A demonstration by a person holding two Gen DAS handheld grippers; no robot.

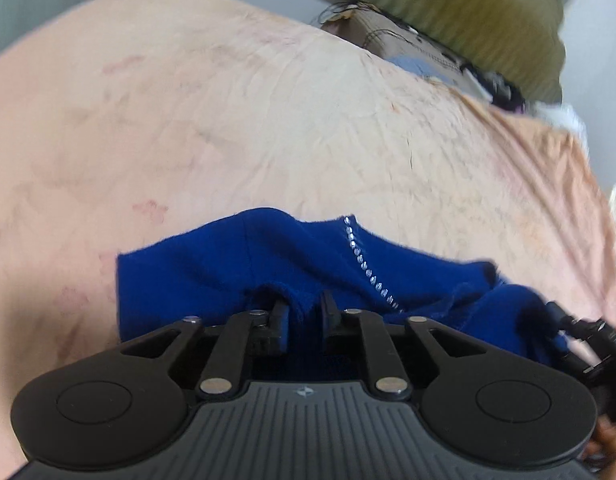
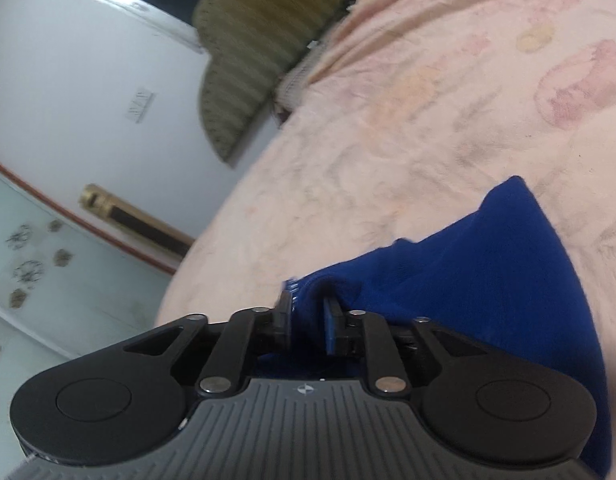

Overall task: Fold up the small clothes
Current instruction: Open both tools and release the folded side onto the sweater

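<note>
Left gripper (image 1: 303,312): jaws drawn in on a fold of the blue garment (image 1: 235,264); cloth bunches between the two fingers, pinched.
Right gripper (image 2: 308,314): jaws likewise closed on an edge of the blue garment (image 2: 480,264); fabric fills the gap between the fingers.
Blue garment, left view: spreads ahead of the fingers and out to both sides, its far edge resting on the pink sheet (image 1: 227,120).
Rhinestone line (image 1: 364,264): runs diagonally just ahead and right of the left fingertips.
Blue garment, right view: hangs from the fingers and falls away right of the gripper, one corner pointing forward over the pink sheet (image 2: 428,100).
Other gripper: black linkage of the right gripper (image 1: 588,336) at the right edge of the left view, touching the cloth.
Background: olive striped cushion (image 2: 259,32) far ahead, left of the right gripper.
</note>
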